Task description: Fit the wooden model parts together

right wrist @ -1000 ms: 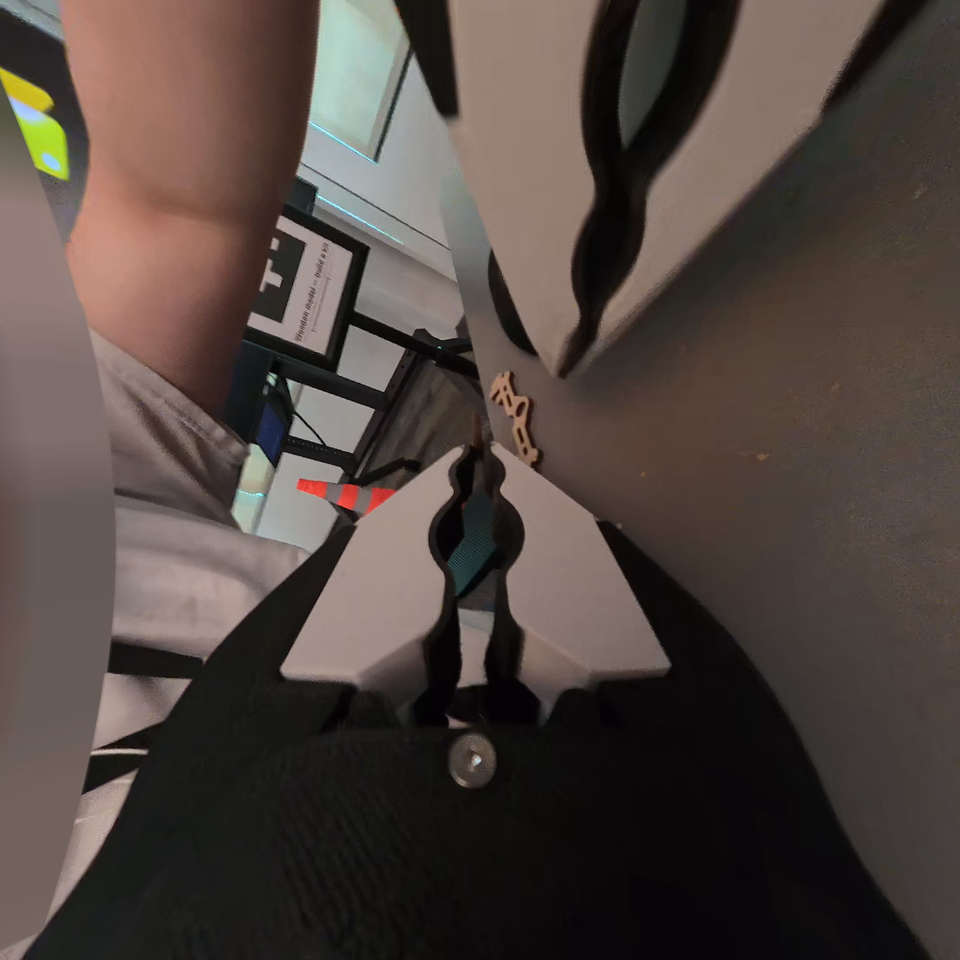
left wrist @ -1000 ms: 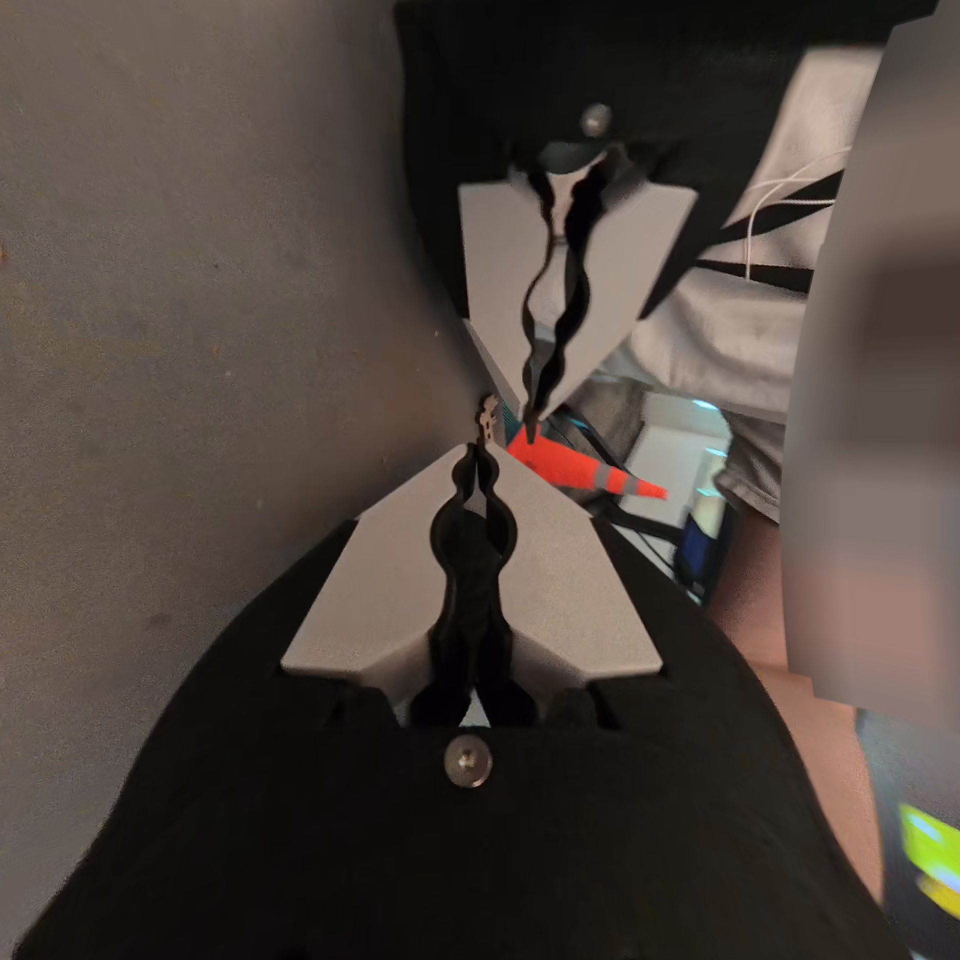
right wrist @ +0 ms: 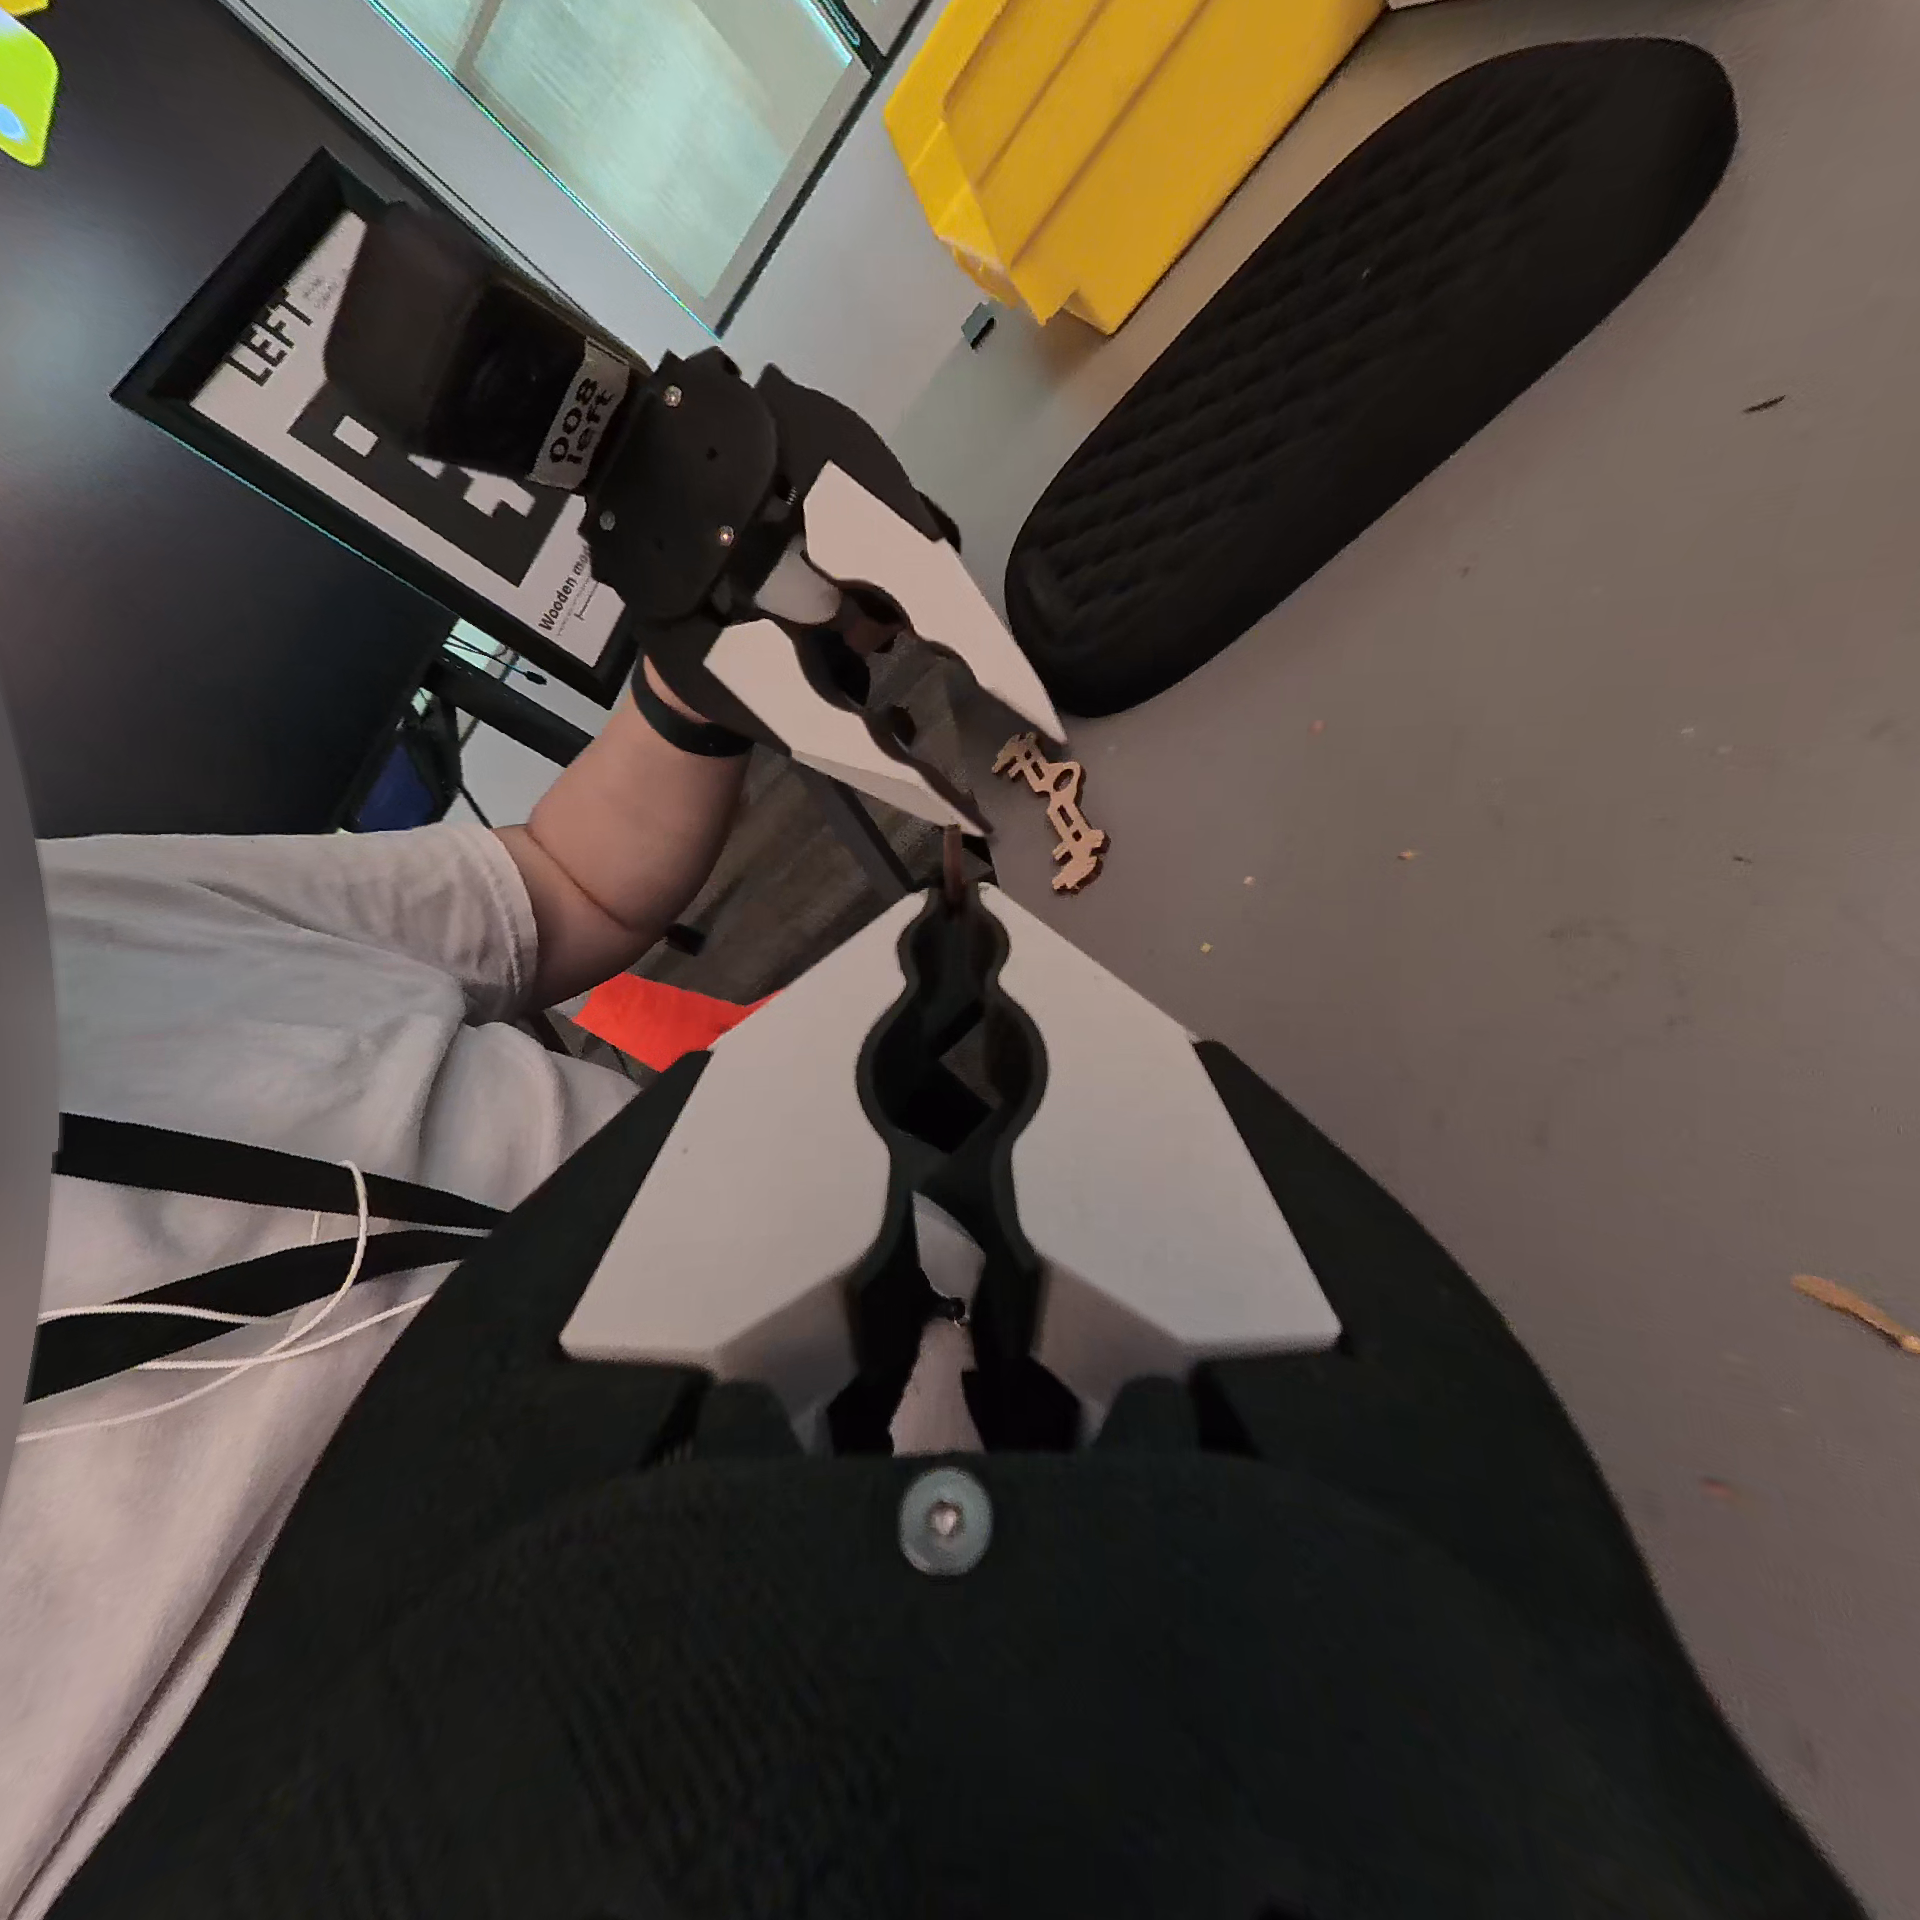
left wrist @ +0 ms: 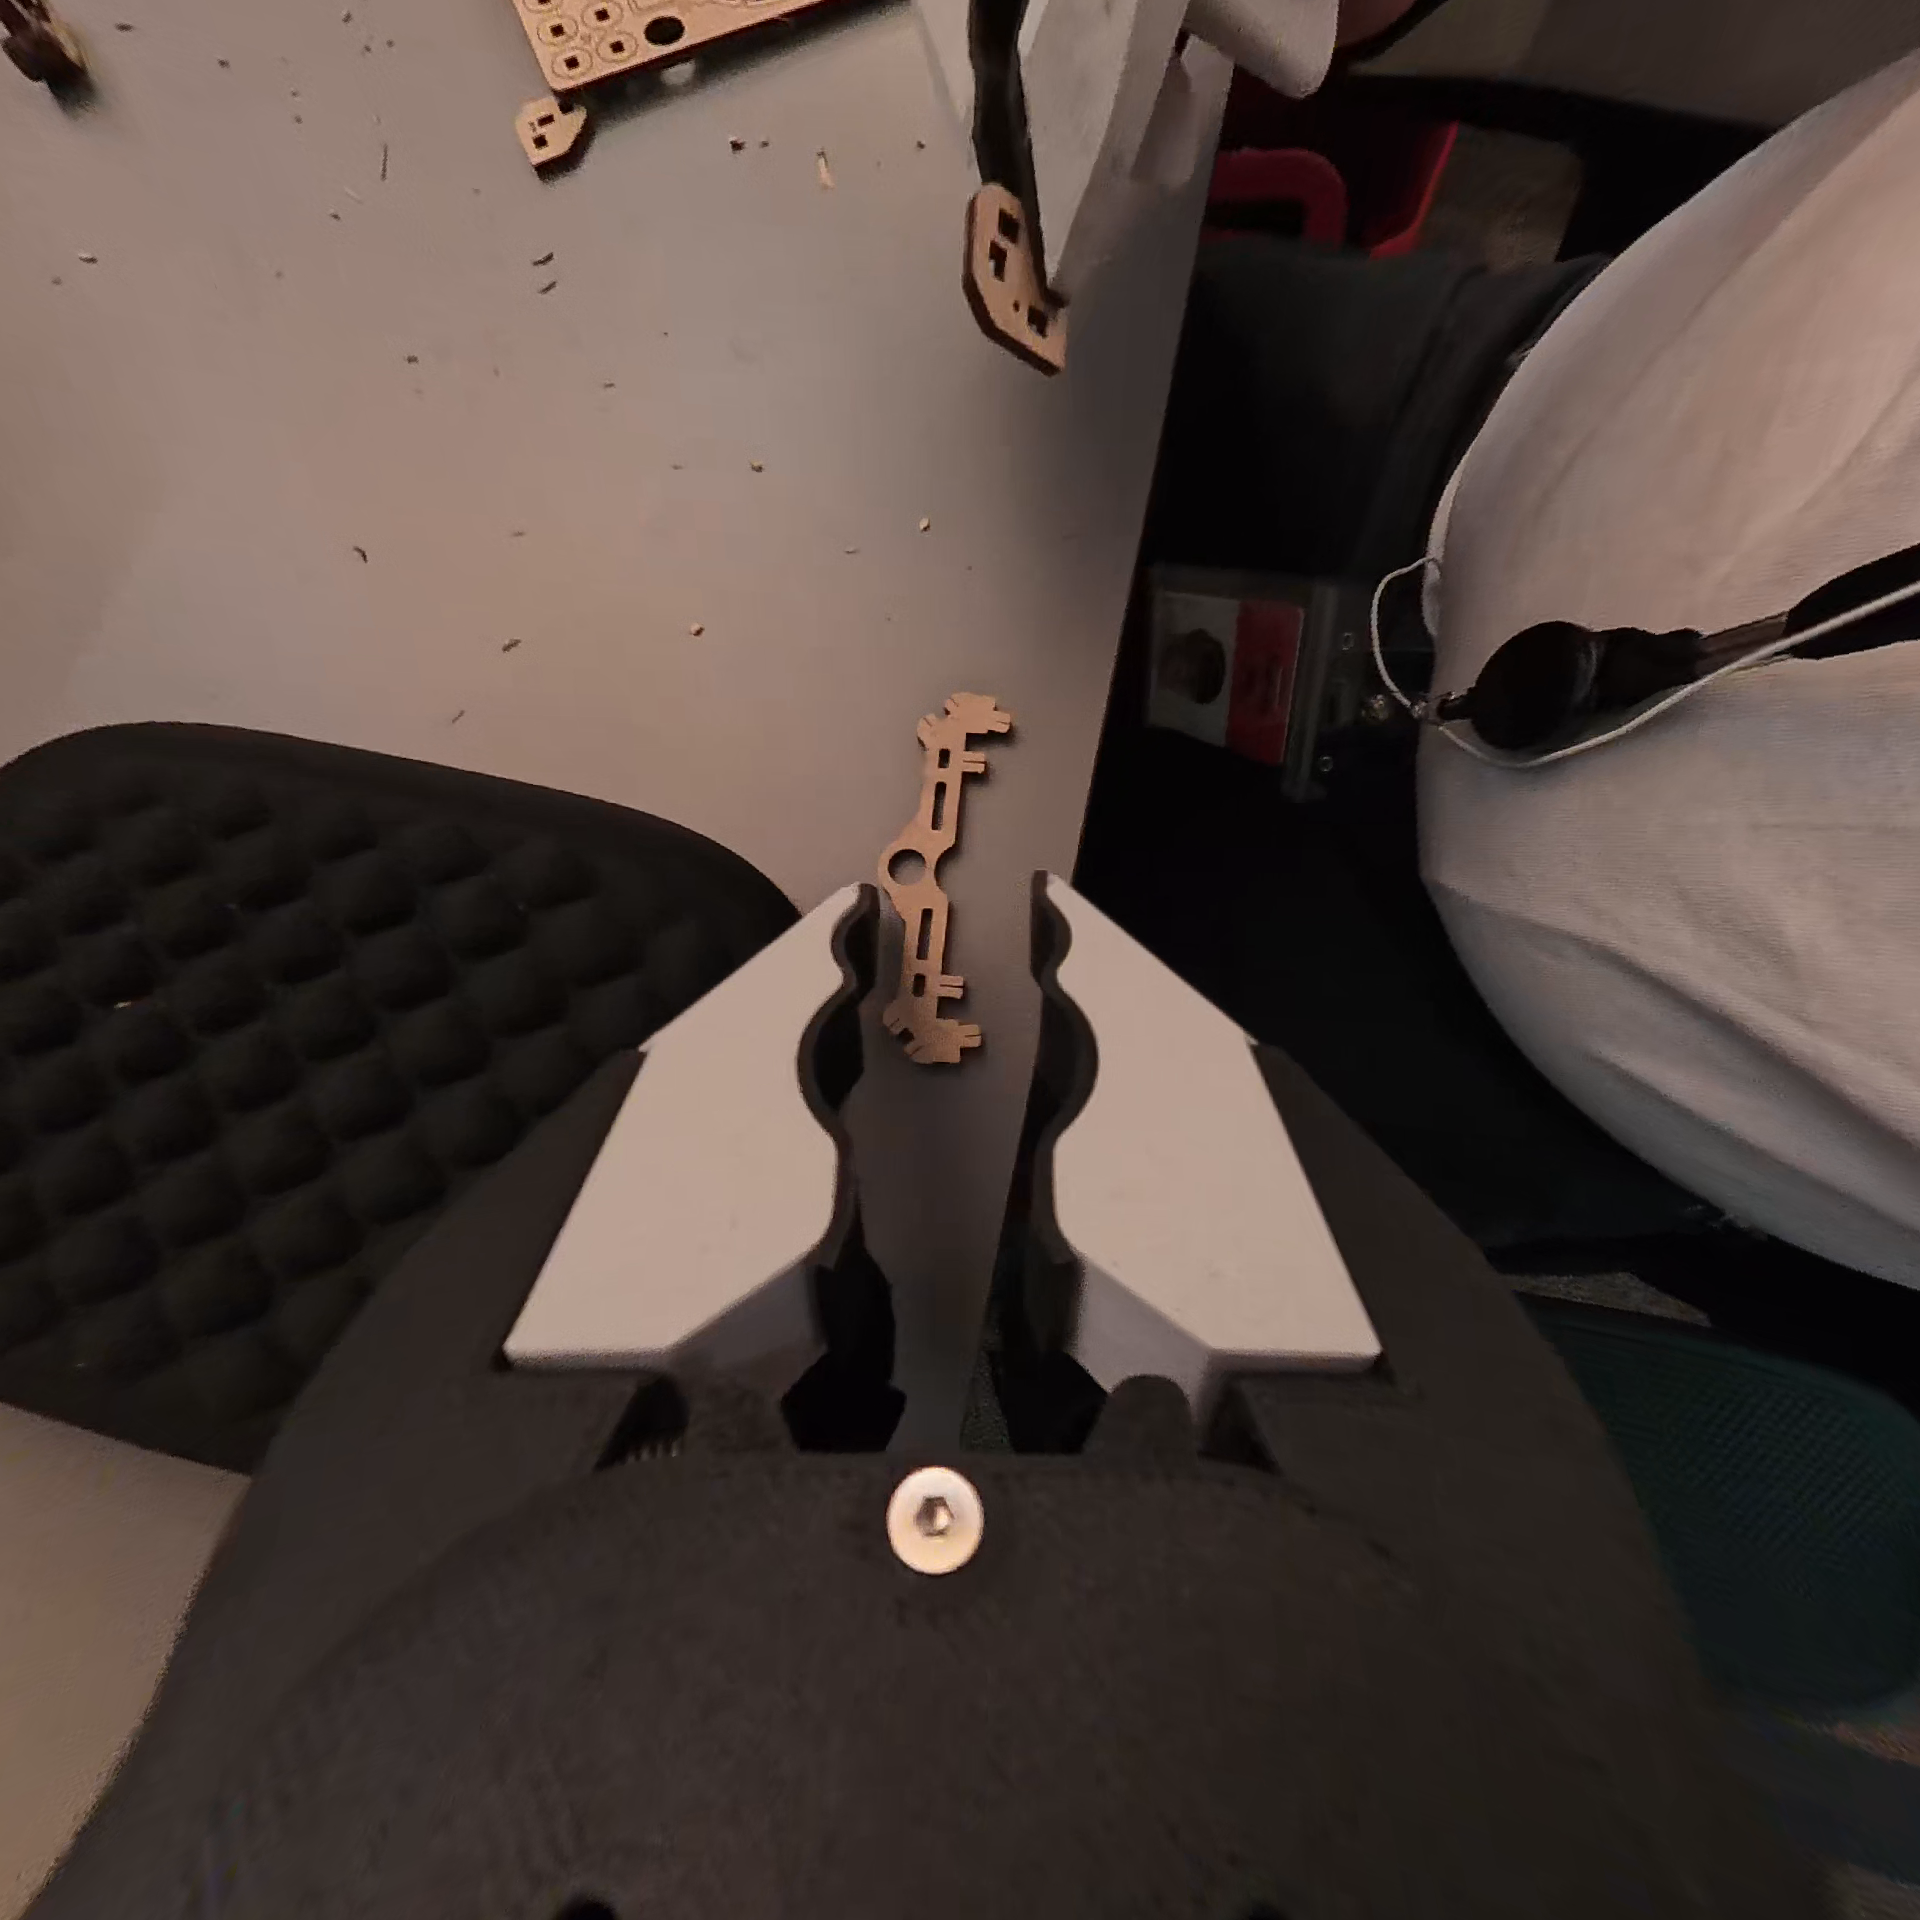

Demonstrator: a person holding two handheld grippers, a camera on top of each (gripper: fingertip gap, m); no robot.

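My left hand-held gripper (left wrist: 951,894) hung with fingers parted; my right hand-held gripper (right wrist: 951,899) was clamped tight, fingertips together.

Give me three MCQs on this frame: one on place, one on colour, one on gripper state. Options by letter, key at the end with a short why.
1. Where does the long slotted wooden strip lie?
A. flat on the grey table, just ahead of the left gripper
B. inside the yellow bin
C. on top of the black foam pad

2. What colour is the bin at the far edge of the table?
A. blue
B. yellow
C. green

3. How do the two grippers stand?
A. both open
B. both shut on parts
C. left open and empty, right gripper shut on a small wooden plate

Key: 1 A, the strip rests on bare table between the spread fingertips. 2 B, the right wrist view shows it yellow. 3 C, the left fingers stand apart with nothing between them, while the right ones pinch the plate.
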